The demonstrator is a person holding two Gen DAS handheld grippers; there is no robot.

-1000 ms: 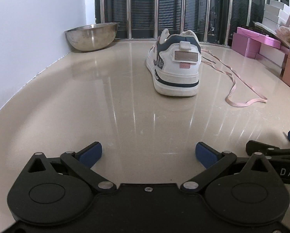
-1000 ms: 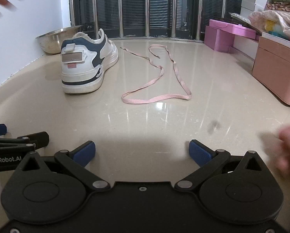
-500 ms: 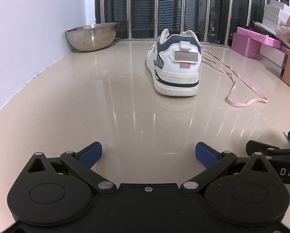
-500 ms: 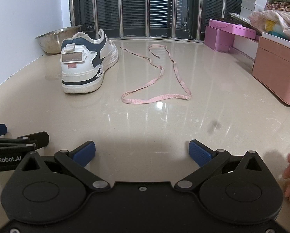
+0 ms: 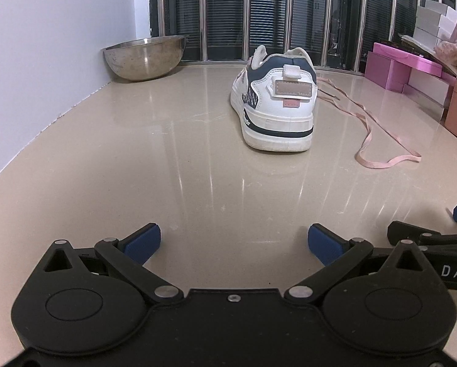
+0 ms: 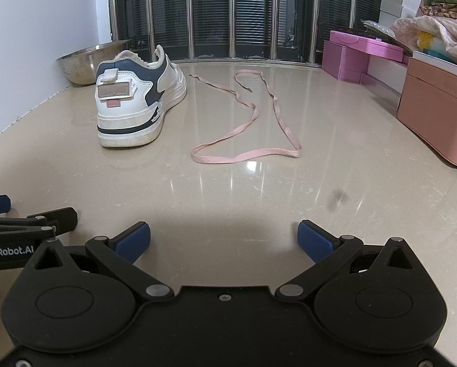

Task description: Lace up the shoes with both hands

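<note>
Beige polished stone is seen as the bench surface, glossy with window reflections. A white and navy shoe is stood upright on it, heel toward both cameras, toe toward the barred window; no lace is seen threaded in it. A pink shoelace is laid loose on the bench just to the right of the shoe, bent into a long loop, not touching the shoe as far as can be told; both tips are seen at the far end in the right wrist view.

The left gripper is held low over the near bench, blue pads spread wide apart, nothing between them. The right gripper is likewise held low with pads wide apart and empty. Both are well apart from shoe and lace. The two grippers are placed side by side; part of each is caught at the edge of the other's view.

A steel bowl is seen at the far left corner against the white wall. Pink boxes and a salmon box are lined along the right edge, with folded fabric piled on top.
</note>
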